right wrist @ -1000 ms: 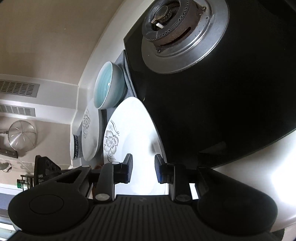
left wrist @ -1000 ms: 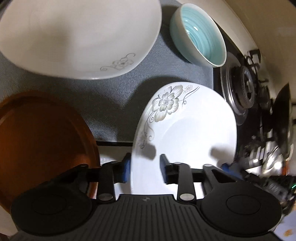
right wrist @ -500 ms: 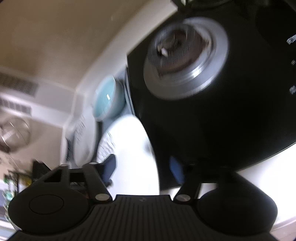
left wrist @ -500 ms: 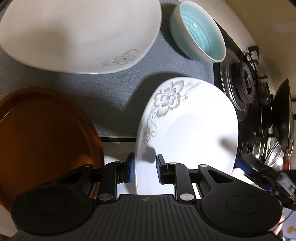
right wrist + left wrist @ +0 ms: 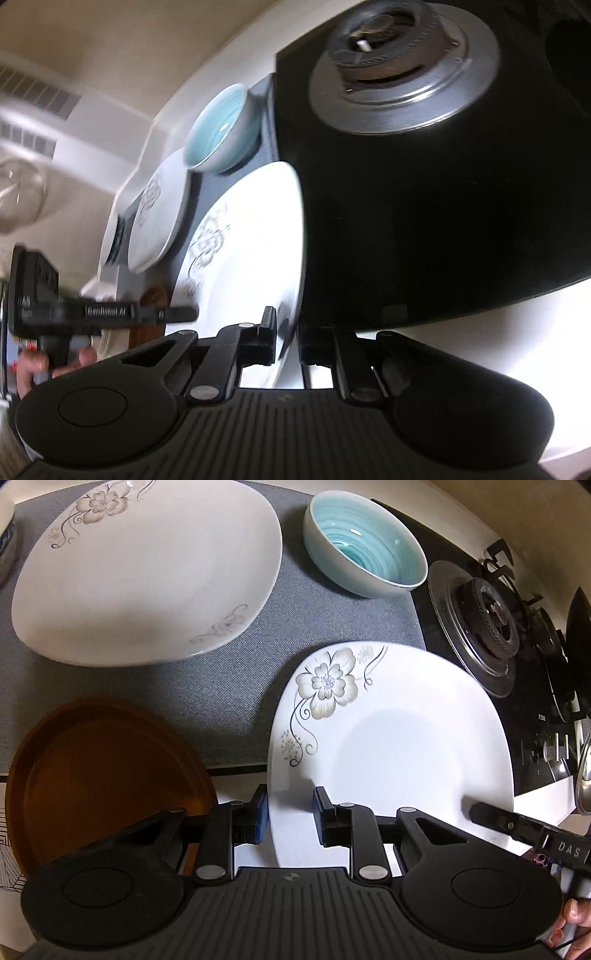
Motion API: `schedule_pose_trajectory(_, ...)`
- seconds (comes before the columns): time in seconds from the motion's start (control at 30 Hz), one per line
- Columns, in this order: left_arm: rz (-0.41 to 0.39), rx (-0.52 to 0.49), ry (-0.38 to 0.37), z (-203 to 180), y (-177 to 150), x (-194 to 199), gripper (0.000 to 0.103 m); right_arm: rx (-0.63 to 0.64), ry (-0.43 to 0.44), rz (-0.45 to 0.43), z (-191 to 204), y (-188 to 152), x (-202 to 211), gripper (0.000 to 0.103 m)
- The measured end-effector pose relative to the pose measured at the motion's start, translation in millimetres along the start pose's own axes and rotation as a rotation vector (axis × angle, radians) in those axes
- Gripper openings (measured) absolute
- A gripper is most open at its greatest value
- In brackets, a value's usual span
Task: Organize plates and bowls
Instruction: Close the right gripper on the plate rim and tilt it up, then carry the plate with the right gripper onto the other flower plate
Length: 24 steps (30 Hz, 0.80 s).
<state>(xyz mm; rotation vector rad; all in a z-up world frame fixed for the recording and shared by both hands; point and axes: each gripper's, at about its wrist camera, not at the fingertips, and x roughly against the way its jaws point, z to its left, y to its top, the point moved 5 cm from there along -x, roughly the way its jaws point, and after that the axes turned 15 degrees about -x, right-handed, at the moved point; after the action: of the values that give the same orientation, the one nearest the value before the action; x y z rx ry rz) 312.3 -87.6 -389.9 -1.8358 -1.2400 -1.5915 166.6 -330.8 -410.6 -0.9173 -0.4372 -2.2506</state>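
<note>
A white plate with a grey flower hangs tilted just above the grey mat, held from two sides. My left gripper is shut on its near left rim. My right gripper is shut on the opposite rim, where the same plate meets the black hob. One of its fingers shows in the left wrist view. On the mat lie a larger flowered plate and a blue-glazed bowl. A brown plate sits to the left.
The gas hob with its burner and a dark pan lies close on the right of the mat. A blue-patterned bowl peeks in at the far left edge. A person's hand holds the left gripper.
My right gripper opened wide and then closed again on the plate's rim. Both views shifted and rolled, and the held plate sits a little higher over the mat.
</note>
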Motion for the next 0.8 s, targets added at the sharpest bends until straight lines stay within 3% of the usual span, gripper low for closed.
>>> schedule_pose_trajectory(0.43, -0.023, 0.075, -0.127, 9, -8, 19, 0.026, -0.001, 0.107, -0.043, 19, -8, 26, 0.019)
schedule_pose_trajectory(0.8, -0.093, 0.145, -0.14, 38, -16, 62, 0.026, -0.012, 0.145, -0.025, 52, -14, 18, 0.019)
